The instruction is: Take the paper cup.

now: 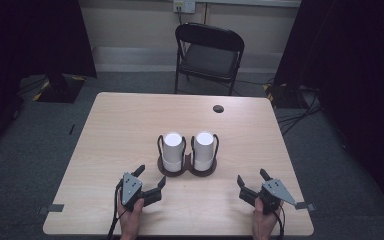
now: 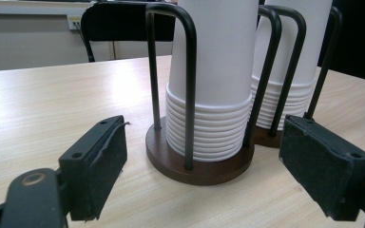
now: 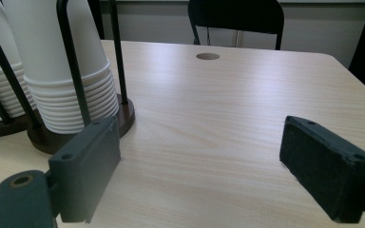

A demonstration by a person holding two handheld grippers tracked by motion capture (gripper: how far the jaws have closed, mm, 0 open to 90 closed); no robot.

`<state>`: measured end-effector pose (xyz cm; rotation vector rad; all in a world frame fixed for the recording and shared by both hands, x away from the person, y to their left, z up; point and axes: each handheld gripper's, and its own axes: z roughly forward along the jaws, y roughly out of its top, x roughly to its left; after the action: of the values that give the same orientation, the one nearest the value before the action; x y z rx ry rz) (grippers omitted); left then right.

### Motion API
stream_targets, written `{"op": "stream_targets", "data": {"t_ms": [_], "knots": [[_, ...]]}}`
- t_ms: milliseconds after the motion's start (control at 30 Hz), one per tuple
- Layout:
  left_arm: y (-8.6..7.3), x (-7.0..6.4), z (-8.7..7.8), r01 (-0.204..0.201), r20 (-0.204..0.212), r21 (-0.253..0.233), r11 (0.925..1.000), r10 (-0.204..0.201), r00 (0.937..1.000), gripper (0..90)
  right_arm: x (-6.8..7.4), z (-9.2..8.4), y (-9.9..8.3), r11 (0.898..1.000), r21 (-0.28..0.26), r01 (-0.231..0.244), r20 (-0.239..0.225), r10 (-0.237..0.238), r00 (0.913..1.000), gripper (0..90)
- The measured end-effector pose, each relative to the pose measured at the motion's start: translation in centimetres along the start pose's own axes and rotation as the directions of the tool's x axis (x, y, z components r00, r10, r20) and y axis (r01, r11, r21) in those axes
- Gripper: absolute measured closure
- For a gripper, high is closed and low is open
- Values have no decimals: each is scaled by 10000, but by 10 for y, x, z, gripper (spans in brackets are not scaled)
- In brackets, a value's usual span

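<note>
Table, two cup stacks, both grippers at near edge.
Left gripper and right gripper both spread wide, flanking cup holder; chair behind table.

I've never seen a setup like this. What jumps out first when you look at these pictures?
Two tall stacks of white paper cups, upside down, stand side by side in a dark round-based wire holder at the middle of the pale wooden table. Nearer the person, the left gripper and right gripper flank it with fingers spread. A black folding chair waits beyond the far edge.

Black folding chair — grey carpet
</note>
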<state>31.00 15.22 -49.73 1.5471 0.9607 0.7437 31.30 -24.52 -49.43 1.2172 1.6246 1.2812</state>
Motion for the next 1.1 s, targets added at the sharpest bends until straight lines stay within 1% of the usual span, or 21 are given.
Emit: {"op": "stream_targets", "data": {"t_ms": [33, 67, 100, 133, 200, 267, 300, 400, 467, 500, 533, 600, 667, 767, 867, 900, 1000, 1100], "knots": [[0, 0, 0, -14, -26, -36, 10000, 14, 10000, 161, 0, 0, 0, 10000, 0, 0, 0, 0, 10000, 127], [0, 0, -1, 23, -55, -65, 10000, -23, 10000, 161, 1, 1, 0, 9999, 85, 128, -126, -127, 9998, 126], [0, 0, -1, 33, -55, -69, 10000, -34, 10000, 161, 1, 1, 0, 9999, 85, 128, -126, -127, 9998, 126], [0, 1, -1, 32, -38, -75, 10000, -33, 10000, 161, 1, 2, 1, 9996, 189, 230, -239, -226, 9995, 126], [0, 1, -1, 18, 1, -98, 10000, -18, 10000, 161, 1, 2, 1, 9995, 217, 249, -252, -244, 9994, 126], [0, 0, -1, -8, -11, -98, 10000, 8, 10000, 161, 2, 2, 1, 9995, 209, 229, -151, -225, 9996, 126], [0, 0, -1, -16, -5, -92, 10000, 16, 10000, 161, 1, 1, 0, 9999, 49, 152, 18, -152, 9999, 127], [0, 0, -1, -9, 22, -110, 9999, 10, 10000, 161, 2, 0, 0, 10000, 15, 52, 77, -52, 10000, 127], [0, 1, -1, -16, 21, -112, 9999, 16, 10000, 161, 2, -1, 0, 9999, 70, 100, -150, -98, 9998, 127], [0, 0, -2, -19, 22, -107, 9999, 19, 10000, 161, 2, -1, 0, 9999, 70, 100, -150, -98, 9998, 127], [-1, 0, -2, -36, 34, -113, 9999, 36, 10000, 161, 2, -1, 0, 10000, 44, 65, -398, -63, 9992, 131], [0, -1, -1, -69, 17, -116, 9999, 69, 10000, 161, 2, -1, 0, 9999, 120, 10, -394, -5, 9992, 151], [0, 0, -1, -72, 38, -108, 9999, 73, 10000, 161, 1, 0, 0, 9997, 131, -196, -546, 203, 9983, 157], [0, 0, -1, -39, 46, -107, 9999, 40, 10000, 161, 2, 1, 1, 9995, 138, -281, -585, 288, 9979, 178], [0, 0, -2, -62, 30, -112, 9999, 63, 10000, 161, 4, 1, 2, 9991, 220, -370, -886, 388, 9953, 236], [0, 0, -2, -60, 45, -112, 9999, 60, 10000, 161, 6, 0, 2, 9992, 162, -356, -938, 370, 9949, 255], [-1, 0, -2, -19, 52, -129, 9999, 20, 10000, 161, 8, 0, 2, 9995, 44, -327, -911, 329, 9953, 264], [-1, 0, -2, -32, 46, -149, 9999, 33, 10000, 161, 11, -1, 4, 9994, -21, -349, -1045, 345, 9939, 278]]}}
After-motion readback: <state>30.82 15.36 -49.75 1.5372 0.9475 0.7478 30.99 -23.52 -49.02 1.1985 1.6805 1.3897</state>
